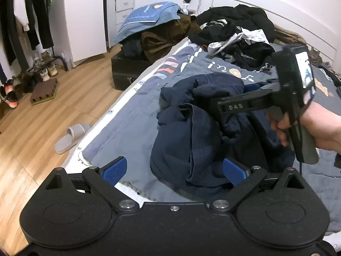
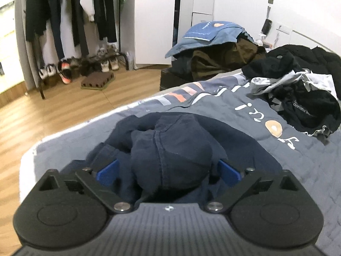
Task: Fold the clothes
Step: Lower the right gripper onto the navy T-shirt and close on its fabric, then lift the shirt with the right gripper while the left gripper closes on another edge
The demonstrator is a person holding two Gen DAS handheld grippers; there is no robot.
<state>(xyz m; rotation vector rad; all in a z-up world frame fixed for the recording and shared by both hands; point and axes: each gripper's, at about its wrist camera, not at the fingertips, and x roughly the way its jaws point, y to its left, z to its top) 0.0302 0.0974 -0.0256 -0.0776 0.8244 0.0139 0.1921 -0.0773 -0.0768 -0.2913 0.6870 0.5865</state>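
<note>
On the bed, near its floor-side edge, lies the dark blue garment (image 1: 191, 128), bunched into a crumpled heap on the grey-blue quilt (image 1: 127, 128). It has no clear long axis as it lies; in the left view one seamed fold runs roughly from the far side of the heap down toward my left gripper (image 1: 173, 170), so the bundle stretches loosely away from me along the bed.

My left gripper's blue pads (image 1: 114, 169) stand spread wide. The near end of the garment lies between them, close against the right-hand pad, well apart from the left one, and nothing is pinched.

My right gripper (image 2: 168, 171) has a rounded hump of the same garment (image 2: 170, 153) bulging up between its blue pads (image 2: 229, 171). The pads stand apart with cloth filling the gap; I cannot tell whether they press it. In the left view my right hand (image 1: 315, 128) holds that gripper from the right side, its fingers buried in the upper part of the heap.

Beyond, a pile of black and grey clothes (image 2: 298, 93) lies further up the bed, and a grey slipper (image 1: 71, 136) rests on the wooden floor (image 1: 42, 117).
</note>
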